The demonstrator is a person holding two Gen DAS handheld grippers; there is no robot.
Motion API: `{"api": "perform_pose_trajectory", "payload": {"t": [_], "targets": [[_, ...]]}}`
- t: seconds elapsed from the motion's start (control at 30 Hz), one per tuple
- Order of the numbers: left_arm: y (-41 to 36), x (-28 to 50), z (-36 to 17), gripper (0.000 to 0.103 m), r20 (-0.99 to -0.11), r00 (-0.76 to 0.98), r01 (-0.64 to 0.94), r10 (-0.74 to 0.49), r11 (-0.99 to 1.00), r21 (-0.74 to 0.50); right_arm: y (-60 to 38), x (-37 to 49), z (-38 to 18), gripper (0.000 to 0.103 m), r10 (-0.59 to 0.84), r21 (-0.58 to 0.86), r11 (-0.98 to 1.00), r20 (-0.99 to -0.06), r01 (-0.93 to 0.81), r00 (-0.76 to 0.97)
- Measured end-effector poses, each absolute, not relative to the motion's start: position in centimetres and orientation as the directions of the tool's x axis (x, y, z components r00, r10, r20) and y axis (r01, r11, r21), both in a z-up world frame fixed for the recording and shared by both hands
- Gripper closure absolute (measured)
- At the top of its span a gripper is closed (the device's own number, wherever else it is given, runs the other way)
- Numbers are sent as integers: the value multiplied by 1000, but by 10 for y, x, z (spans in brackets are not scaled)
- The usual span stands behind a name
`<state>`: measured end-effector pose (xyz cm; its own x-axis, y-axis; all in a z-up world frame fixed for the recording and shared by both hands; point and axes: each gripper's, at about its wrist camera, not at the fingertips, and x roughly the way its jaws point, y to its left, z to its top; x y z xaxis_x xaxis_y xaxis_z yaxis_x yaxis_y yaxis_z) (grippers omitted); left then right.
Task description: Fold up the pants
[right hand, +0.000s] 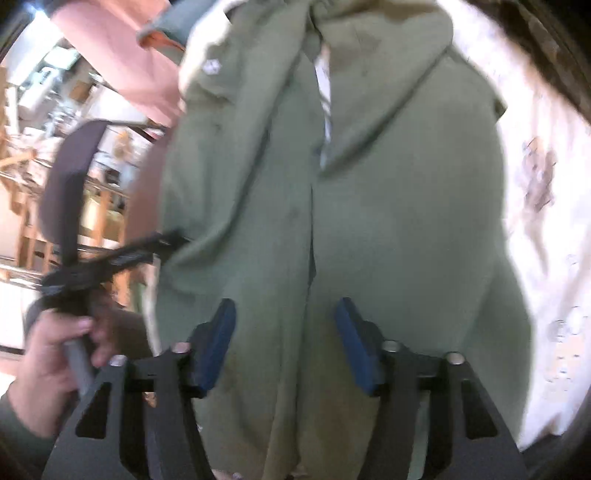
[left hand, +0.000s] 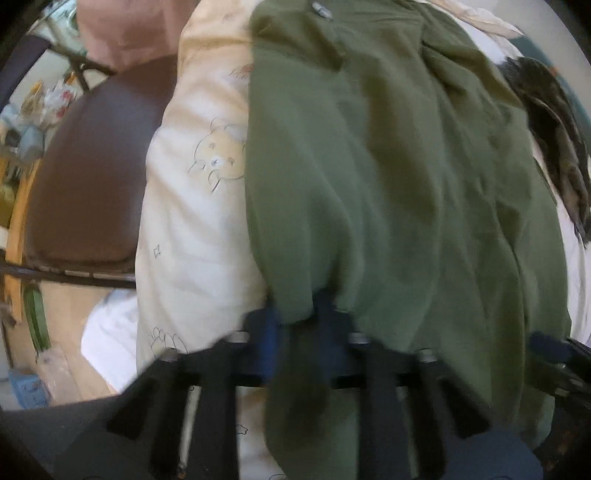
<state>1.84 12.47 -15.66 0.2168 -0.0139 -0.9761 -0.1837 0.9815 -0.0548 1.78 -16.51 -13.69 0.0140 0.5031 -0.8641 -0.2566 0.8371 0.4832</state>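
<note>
Olive green pants [left hand: 388, 166] lie spread over a cream quilt with bear prints [left hand: 192, 221]. In the left wrist view my left gripper [left hand: 297, 319] points down at the pants' near edge, its blue pads close together with a fold of green cloth pinched between them. In the right wrist view the pants [right hand: 369, 221] fill the middle, with a seam running down the centre. My right gripper [right hand: 286, 332] stands over them with its blue pads wide apart, the cloth lying between them unpressed. At the left of that view a hand [right hand: 48, 369] holds the left gripper [right hand: 110, 258].
A brown chair seat [left hand: 92, 166] stands left of the bed, with a pink cloth [left hand: 125, 29] beyond it. A dark patterned fabric [left hand: 554, 129] lies at the pants' right side. Cluttered shelves and wooden furniture [right hand: 44, 166] fill the far left.
</note>
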Motion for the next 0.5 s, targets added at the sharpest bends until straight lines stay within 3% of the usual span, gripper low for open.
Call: {"api": "perform_pose_trajectory", "payload": {"t": [0.1,0.13,0.3,0.43,0.5], "targets": [[131,13,-130,99,-958,288,-179,9,983,-45,-146,9,-154,99,453,445,843,-890,-303,-48],[137,11,-119,100,-949,313,-197,24,980,-40,-142,5,-158,102,458,455,830,-886,-323,-72],[181,1,-84,100,-893,382,-339,239,935,105,-119,-17,-148,102,604,632,677,-770,-377,-208],[183,2,-109,95,-944,292,-371,152,928,35,-112,-28,-160,101,496,525,743,-848,-415,-186],[175,4,-121,86,-960,230,-364,158,929,66,-119,-27,-164,97,491,523,761,-851,-383,-185]]}}
